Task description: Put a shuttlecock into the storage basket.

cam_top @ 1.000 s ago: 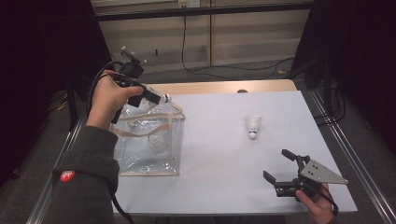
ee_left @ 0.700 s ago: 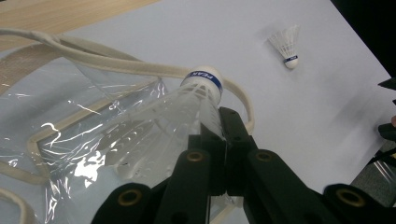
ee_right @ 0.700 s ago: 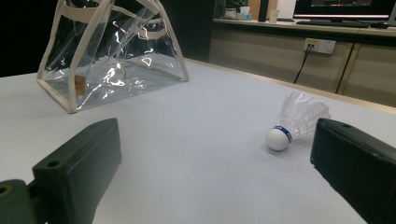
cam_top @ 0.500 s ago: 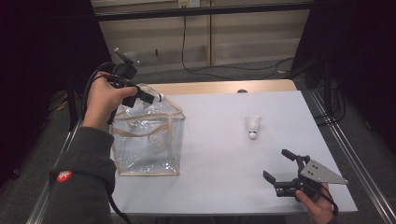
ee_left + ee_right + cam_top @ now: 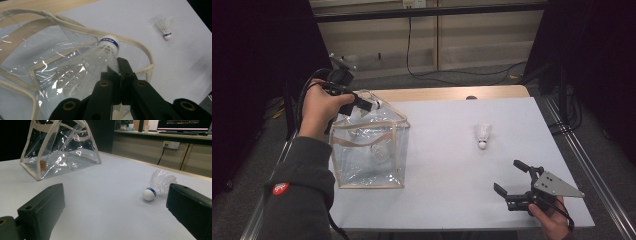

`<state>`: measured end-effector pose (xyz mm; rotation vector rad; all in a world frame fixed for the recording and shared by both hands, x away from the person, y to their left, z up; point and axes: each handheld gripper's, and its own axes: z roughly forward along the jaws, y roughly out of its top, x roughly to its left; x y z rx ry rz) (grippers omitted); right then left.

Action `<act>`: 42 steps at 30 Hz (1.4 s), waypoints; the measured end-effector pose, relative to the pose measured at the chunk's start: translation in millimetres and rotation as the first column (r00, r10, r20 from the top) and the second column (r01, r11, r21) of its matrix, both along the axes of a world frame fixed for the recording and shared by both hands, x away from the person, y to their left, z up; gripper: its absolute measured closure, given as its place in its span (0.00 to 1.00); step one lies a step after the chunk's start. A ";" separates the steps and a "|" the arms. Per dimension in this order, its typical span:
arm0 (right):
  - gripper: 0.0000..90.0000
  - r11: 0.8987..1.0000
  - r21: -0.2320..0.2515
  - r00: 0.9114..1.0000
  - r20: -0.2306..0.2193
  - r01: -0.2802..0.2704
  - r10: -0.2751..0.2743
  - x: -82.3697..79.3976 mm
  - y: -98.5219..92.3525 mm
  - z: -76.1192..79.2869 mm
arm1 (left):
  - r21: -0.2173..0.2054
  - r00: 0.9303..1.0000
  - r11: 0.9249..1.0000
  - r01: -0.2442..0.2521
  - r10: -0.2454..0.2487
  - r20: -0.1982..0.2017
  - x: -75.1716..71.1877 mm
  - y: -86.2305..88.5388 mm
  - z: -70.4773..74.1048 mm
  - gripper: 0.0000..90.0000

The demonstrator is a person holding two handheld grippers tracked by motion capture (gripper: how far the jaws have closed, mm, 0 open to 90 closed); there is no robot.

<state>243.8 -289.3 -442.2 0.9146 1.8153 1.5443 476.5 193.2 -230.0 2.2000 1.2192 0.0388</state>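
My left gripper [image 5: 367, 104] [image 5: 120, 65] is shut on a white shuttlecock [image 5: 376, 105] [image 5: 108, 43] with a blue band. It holds it by the skirt, just over the open top of a clear plastic bag [image 5: 367, 170] [image 5: 30, 62] with cream edging, at the table's left. A white shape like another shuttlecock [image 5: 379, 154] lies inside the bag. A second loose shuttlecock [image 5: 483, 135] [image 5: 157, 185] lies on the white table, right of centre. My right gripper [image 5: 512, 178] [image 5: 115, 197] stands open near the front right edge, short of that shuttlecock, with nothing between its jaws.
The white tabletop [image 5: 442, 165] has a wooden strip [image 5: 452, 93] along its far edge. Metal rails run along both sides. A cable [image 5: 422, 70] hangs against the far wall. The person's left sleeve [image 5: 297, 195] lies beside the bag.
My left gripper has drifted a little to the left with the shuttlecock, still above the bag's opening. The right gripper has stayed put.
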 end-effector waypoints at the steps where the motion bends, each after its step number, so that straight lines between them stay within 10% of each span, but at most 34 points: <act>1: 0.02 1.000 0.000 1.000 0.001 -0.001 0.001 0.0 0.1 0.0 | -0.002 1.000 1.000 0.002 -0.002 0.000 0.4 1.0 -0.5 1.00; 42: 0.02 1.000 -0.004 1.000 0.002 -0.006 0.006 -0.2 0.9 -0.3 | 0.018 0.991 0.991 -0.132 0.131 0.014 11.0 20.4 -27.2 1.00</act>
